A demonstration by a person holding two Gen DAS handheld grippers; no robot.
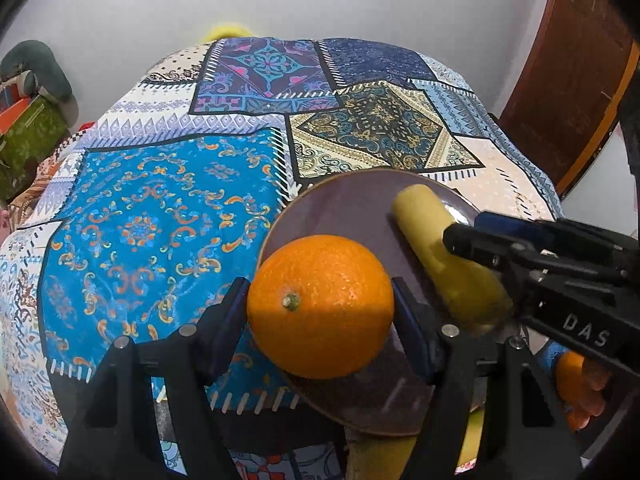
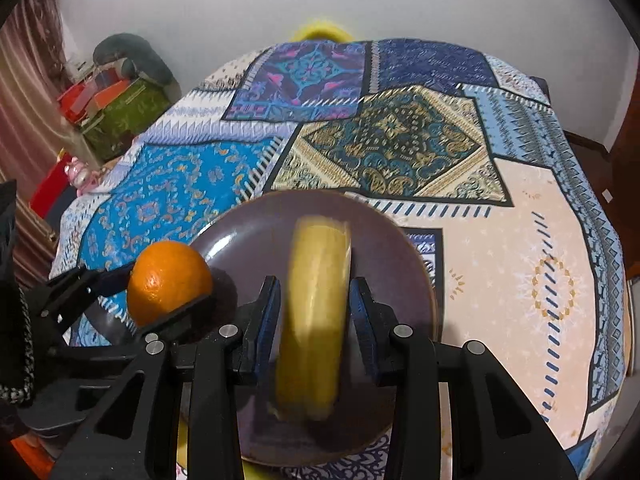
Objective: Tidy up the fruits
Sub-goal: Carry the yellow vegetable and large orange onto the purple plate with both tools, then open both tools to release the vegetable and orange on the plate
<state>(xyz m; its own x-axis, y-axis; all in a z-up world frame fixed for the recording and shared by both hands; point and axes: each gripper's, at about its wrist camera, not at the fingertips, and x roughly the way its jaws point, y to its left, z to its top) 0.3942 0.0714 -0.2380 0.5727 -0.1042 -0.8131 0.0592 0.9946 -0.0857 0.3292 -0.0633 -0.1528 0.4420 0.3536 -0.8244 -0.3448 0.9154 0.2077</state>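
My left gripper is shut on an orange and holds it over the near left rim of a dark brown plate. The orange also shows in the right wrist view, at the plate's left edge, between the left gripper's fingers. A yellow banana lies between the fingers of my right gripper over the plate; small gaps show on both sides and the banana is motion-blurred. In the left wrist view the banana lies on the plate with the right gripper around it.
The plate sits on a table under a patchwork cloth in blue, teal and cream. Another orange and a yellow fruit lie below the plate's near edge. Boxes stand off the table at left; a wooden door at right.
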